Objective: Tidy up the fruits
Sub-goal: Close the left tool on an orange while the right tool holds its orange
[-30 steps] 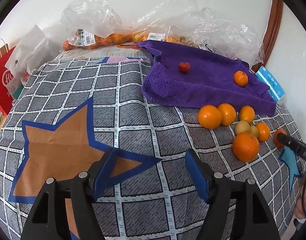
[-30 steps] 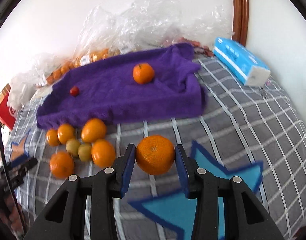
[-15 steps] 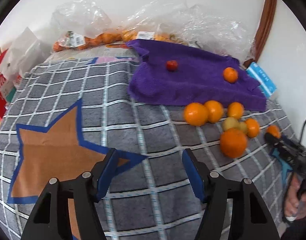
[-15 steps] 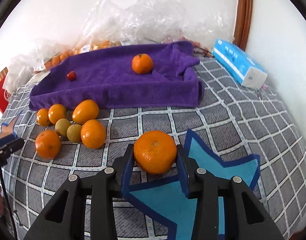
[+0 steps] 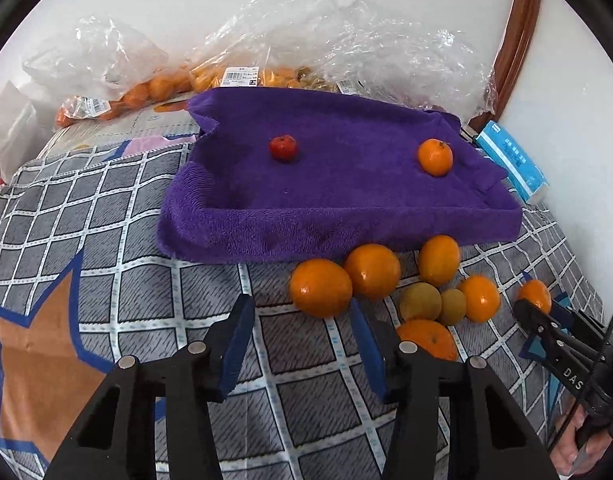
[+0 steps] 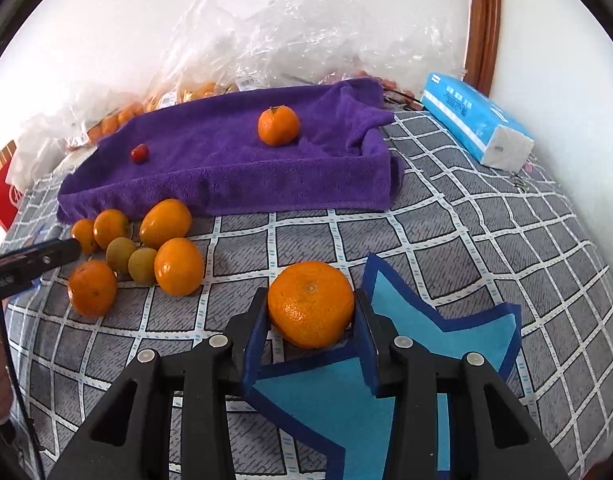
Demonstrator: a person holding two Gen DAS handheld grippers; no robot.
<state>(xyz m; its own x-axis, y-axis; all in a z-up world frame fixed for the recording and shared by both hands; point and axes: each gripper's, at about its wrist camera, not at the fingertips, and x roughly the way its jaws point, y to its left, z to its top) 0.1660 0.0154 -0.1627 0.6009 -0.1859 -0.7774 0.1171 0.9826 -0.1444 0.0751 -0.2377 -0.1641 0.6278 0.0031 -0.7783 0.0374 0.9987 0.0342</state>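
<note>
Left gripper (image 5: 300, 344) nearer the fruit pile (image 5: 390, 284) — jaws narrowing, empty, right gripper (image 6: 310, 336) clamping mandarin (image 6: 311, 304)

The purple towel (image 6: 234, 168) is thick, matt terry cloth with a ribbed pile. Under it, the checked bedcover (image 6: 466, 248) looks like smooth printed fabric. Behind the towel, crinkled clear plastic bags (image 5: 346, 52) shine glossily. Right of the towel, the blue tissue pack (image 6: 474, 120) seems film-wrapped, slightly shiny. In front of the towel, loose oranges (image 5: 372, 272) are glossy; the large tangerine (image 6: 311, 304) is dimpled and rough-skinned.
</note>
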